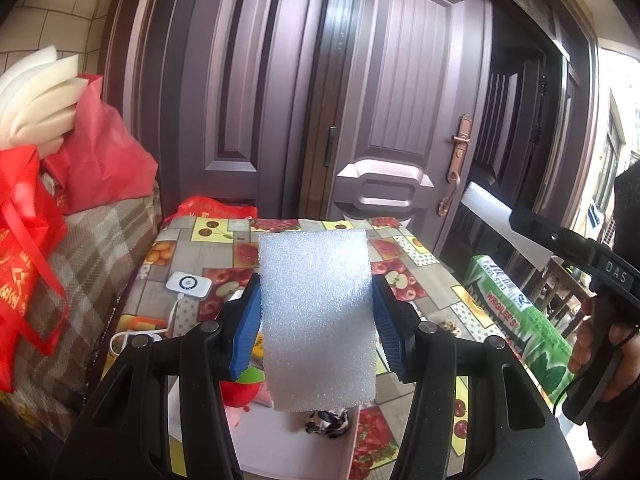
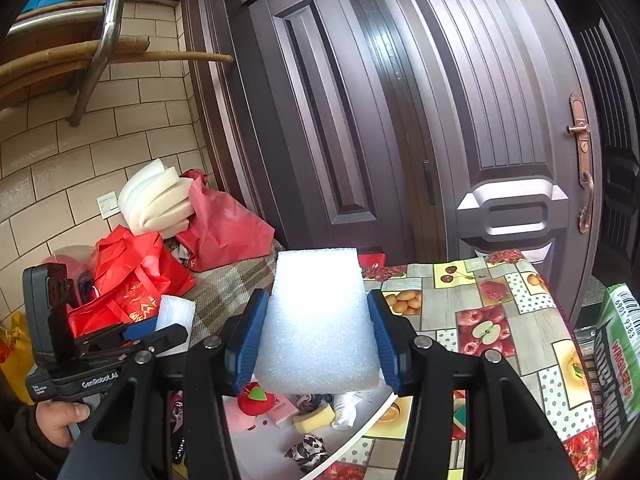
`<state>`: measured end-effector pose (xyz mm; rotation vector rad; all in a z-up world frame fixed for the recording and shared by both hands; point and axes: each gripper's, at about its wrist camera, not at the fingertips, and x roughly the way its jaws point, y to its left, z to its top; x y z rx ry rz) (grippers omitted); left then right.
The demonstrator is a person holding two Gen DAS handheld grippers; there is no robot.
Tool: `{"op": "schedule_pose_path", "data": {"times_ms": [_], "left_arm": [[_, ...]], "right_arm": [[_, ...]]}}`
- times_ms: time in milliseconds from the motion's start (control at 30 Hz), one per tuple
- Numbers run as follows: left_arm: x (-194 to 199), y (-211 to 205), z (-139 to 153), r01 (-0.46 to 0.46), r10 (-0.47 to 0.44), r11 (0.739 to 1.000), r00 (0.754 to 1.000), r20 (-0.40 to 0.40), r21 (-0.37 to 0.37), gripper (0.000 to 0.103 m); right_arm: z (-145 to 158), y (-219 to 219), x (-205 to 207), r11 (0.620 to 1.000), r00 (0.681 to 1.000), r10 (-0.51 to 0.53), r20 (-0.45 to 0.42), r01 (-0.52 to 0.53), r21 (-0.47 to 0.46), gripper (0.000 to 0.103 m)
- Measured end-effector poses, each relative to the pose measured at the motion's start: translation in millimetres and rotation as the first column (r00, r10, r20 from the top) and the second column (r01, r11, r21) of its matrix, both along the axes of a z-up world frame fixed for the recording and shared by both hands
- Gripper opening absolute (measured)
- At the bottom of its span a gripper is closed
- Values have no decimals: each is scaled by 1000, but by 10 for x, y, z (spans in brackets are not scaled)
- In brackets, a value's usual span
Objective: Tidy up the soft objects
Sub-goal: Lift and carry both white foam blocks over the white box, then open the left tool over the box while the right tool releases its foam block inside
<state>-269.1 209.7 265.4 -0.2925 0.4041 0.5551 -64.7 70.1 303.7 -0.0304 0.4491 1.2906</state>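
Claws [image 1: 316, 320] level, clamping foam blocks [image 1: 318, 316].

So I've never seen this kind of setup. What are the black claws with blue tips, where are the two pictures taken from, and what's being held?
No robot here: a person holds a two-finger gripper in each hand, each carrying a camera looking along its fingers. The left gripper clamps a white foam block; the right gripper clamps another foam block. Each view also catches the other gripper at its edge. Below is a table with a fruit-print cloth and a white tray holding a red plush apple, a yellow sponge and a black-and-white cloth.
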Motion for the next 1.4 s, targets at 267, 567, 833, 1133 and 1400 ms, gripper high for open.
{"op": "schedule_pose_path", "data": {"times_ms": [267, 567, 833, 1133, 1400], "left_arm": [[31, 240, -147, -33, 32, 999, 999, -17, -44, 53], [29, 743, -468, -136, 128, 983, 990, -67, -127, 53], [306, 947, -978, -126, 94, 967, 984, -152, -220, 52], [487, 1054, -1310, -133, 81, 951, 979, -188, -281, 53], [389, 1200, -1468, -274, 215, 932, 944, -249, -238, 98]], "right_arm": [[-172, 188, 20, 999, 999, 14, -29, -15, -50, 50], [-451, 624, 56, 989, 997, 57, -55, -64, -135, 50], [-1063, 1164, -37, 947, 990, 105, -98, -130, -293, 50], [-1585, 1510, -63, 911, 983, 110, -148, -159, -381, 51], [-1870, 1680, -233, 867, 982, 146, -121, -186, -462, 103]]}}
